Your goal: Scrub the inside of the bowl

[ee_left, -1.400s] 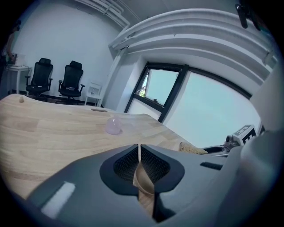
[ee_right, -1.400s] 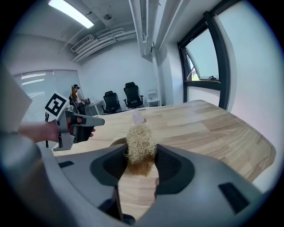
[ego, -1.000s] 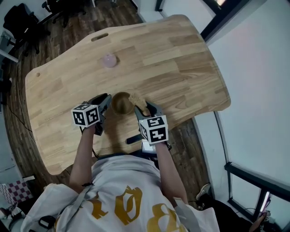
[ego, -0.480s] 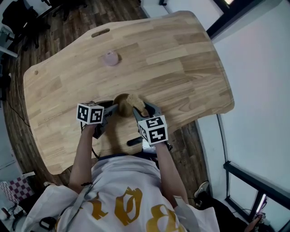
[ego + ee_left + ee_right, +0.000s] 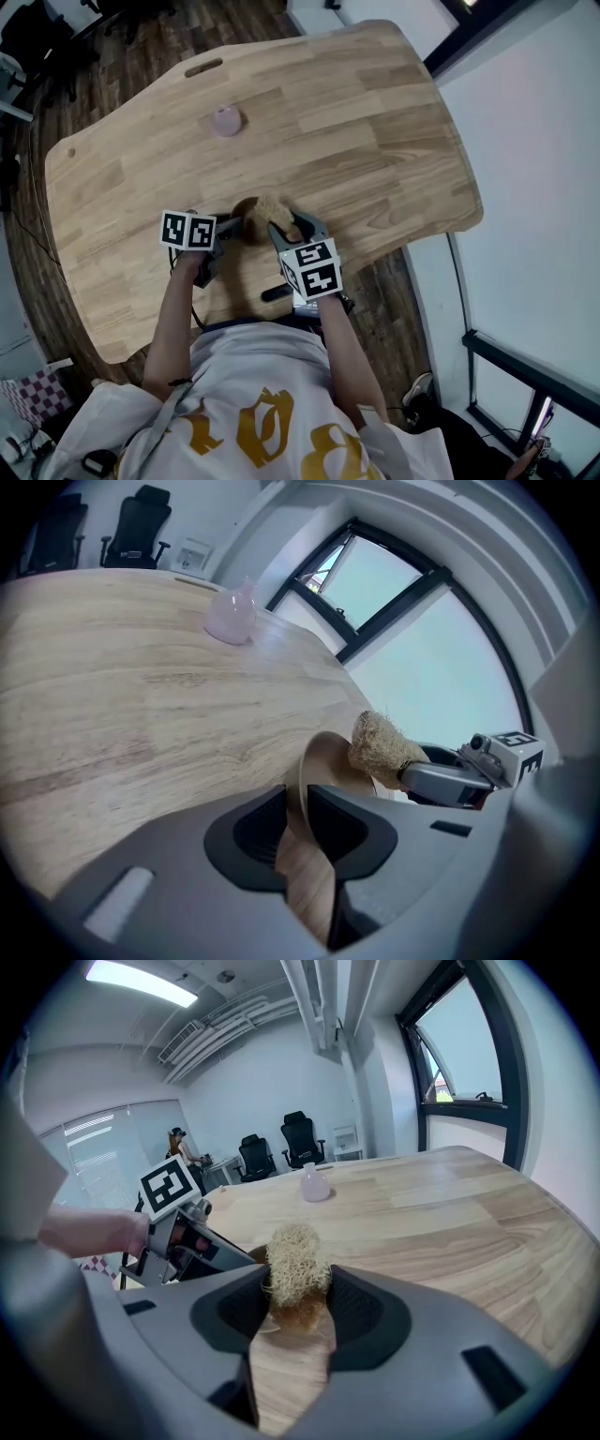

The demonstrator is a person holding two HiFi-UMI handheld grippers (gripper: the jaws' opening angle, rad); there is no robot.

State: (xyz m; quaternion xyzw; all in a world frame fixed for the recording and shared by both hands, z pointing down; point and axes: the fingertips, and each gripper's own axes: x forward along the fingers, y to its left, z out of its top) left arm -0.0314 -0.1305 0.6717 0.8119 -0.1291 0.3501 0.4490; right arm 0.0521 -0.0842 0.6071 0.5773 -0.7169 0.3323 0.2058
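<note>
Left gripper [image 5: 298, 803], jaws just closing, nips bowl [image 5: 326, 758] rim at table [image 5: 356, 122] near edge; right gripper [image 5: 298, 1288] pinches scrubber [image 5: 297, 1252] at bowl; risk: thin rim hold lets bowl twist or tip under scrubbing.

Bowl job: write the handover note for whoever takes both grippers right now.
Left gripper: shut on the bowl's wall, with one jaw inside and one outside. The jaws have just been closing on it.
Right gripper: shut on the loofah.
Places: the bowl is near the table's front edge, and the loofah is at the bowl's mouth.
Done: both grips are made.
Left: scrub the inside. How far that has got can't be told.
</note>
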